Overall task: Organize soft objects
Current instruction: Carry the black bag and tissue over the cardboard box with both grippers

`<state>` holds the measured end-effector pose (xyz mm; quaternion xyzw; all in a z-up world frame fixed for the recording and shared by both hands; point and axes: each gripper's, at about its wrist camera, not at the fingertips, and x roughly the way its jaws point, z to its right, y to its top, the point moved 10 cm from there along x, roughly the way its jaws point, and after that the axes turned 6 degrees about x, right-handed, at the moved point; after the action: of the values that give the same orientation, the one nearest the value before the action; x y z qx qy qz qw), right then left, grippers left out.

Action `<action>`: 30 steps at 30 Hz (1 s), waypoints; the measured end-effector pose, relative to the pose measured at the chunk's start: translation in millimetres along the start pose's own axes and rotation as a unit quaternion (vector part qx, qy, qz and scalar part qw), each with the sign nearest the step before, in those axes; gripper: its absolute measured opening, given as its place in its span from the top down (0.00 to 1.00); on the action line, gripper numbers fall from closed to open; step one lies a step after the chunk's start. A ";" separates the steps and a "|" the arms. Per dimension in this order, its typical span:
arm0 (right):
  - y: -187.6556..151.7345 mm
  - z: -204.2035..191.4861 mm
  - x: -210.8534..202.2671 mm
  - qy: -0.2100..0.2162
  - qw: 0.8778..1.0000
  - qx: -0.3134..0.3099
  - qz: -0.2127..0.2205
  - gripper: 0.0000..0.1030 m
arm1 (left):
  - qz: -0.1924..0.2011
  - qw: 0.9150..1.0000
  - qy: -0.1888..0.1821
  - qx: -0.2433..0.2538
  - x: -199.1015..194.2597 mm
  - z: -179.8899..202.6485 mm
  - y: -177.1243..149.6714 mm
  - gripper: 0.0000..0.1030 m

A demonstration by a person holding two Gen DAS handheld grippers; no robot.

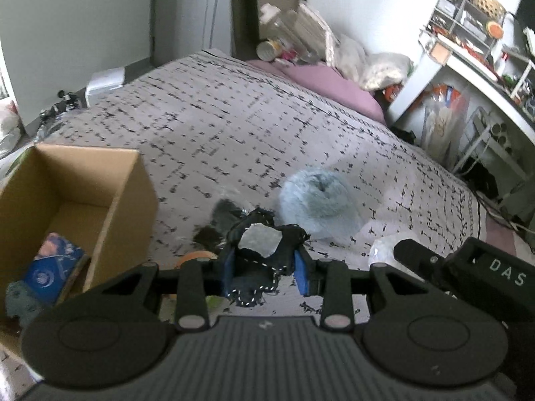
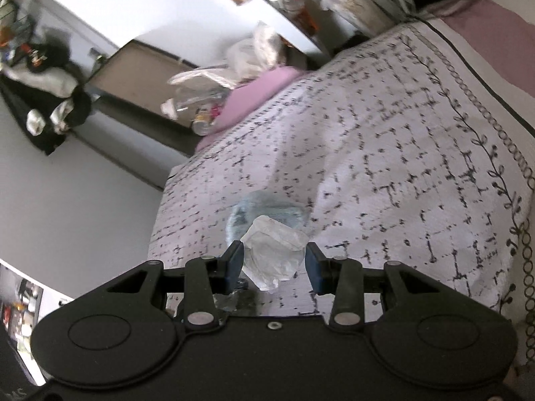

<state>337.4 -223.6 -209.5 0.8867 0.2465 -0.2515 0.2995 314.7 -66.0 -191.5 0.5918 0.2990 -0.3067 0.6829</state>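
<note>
I had the left gripper (image 1: 265,267) clenched on a dark stitched fabric piece (image 1: 264,254), its blue pads pressing the bunched cloth from both sides, a pale patch showing on top; the piece hung clear of the bed (image 1: 234,117). The right gripper (image 2: 272,264) looked closed on a crumpled clear plastic bag (image 2: 272,254); the left pad touched it, though I could not be sure the right pad pressed as firmly, so I judged it a light hold.

The relation that mattered was the cardboard box (image 1: 127,180); it sat open-topped to the left of my left gripper and near it, a blue patterned item (image 1: 55,267) already lying inside; so the fabric piece had only to travel leftward over the near wall. My left hand was plainly the nearer of the two; in the left wrist view the right gripper showed as a black body at the lower right edge, on the far side from the box.

A fluffy pale blue ball (image 1: 317,200) rested on the bed just beyond the left gripper, with some dark fuzzy bits (image 1: 222,214) beside it toward the box; these I judged not yet sorted. The next move, as I read it, called for lifting the hanging tail above the box rim before letting go.
</note>
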 end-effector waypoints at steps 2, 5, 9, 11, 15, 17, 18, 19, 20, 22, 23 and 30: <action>-0.8 -6.4 -2.8 0.010 1.000 -0.006 0.000 0.62 | 0.006 1.000 0.006 -0.005 -10.3 -5.7 1.2 0.66; -1.2 -15.4 -6.4 0.022 1.000 -0.015 0.001 0.62 | 0.017 1.000 0.014 -0.007 -25.3 -13.9 5.1 0.66; -3.3 -26.6 -12.1 0.035 0.999 -0.033 0.004 0.62 | 0.031 0.999 0.023 -0.011 -42.8 -23.8 9.2 0.66; -4.0 -29.9 -14.8 0.035 0.998 -0.043 0.010 0.62 | 0.037 0.999 0.027 -0.012 -50.0 -27.4 10.1 0.66; -7.4 -36.5 -18.4 0.042 0.998 -0.054 0.010 0.62 | 0.045 0.998 0.035 -0.011 -63.7 -34.3 11.3 0.66; -9.6 -40.6 -19.4 0.044 0.997 -0.063 0.009 0.62 | 0.050 0.998 0.037 -0.011 -70.1 -37.6 11.7 0.66; -11.0 -43.0 -20.1 0.047 0.997 -0.067 0.008 0.62 | 0.052 0.998 0.039 -0.011 -73.2 -40.1 11.7 0.66; -12.9 -45.8 -20.6 0.051 0.996 -0.073 0.006 0.62 | 0.055 0.998 0.041 -0.010 -76.3 -42.5 11.7 0.66; -14.8 -48.6 -21.2 0.054 0.995 -0.079 0.003 0.62 | 0.056 0.997 0.042 -0.010 -79.1 -45.5 11.3 0.66; -19.3 -55.0 -22.1 0.058 0.994 -0.093 -0.002 0.62 | 0.055 0.998 0.040 -0.017 -83.2 -52.1 9.7 0.66; -21.9 -58.4 -22.4 0.062 0.993 -0.099 -0.005 0.62 | 0.054 0.998 0.039 -0.021 -84.6 -55.4 9.1 0.66; -42.6 -82.8 -24.2 0.082 0.985 -0.148 -0.021 0.62 | 0.063 0.997 0.041 -0.029 -100.1 -76.7 6.5 0.66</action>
<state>318.8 -146.5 -155.0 0.8450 0.3231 -0.1449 0.4007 252.9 17.2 -119.6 0.6015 0.2973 -0.2301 0.7049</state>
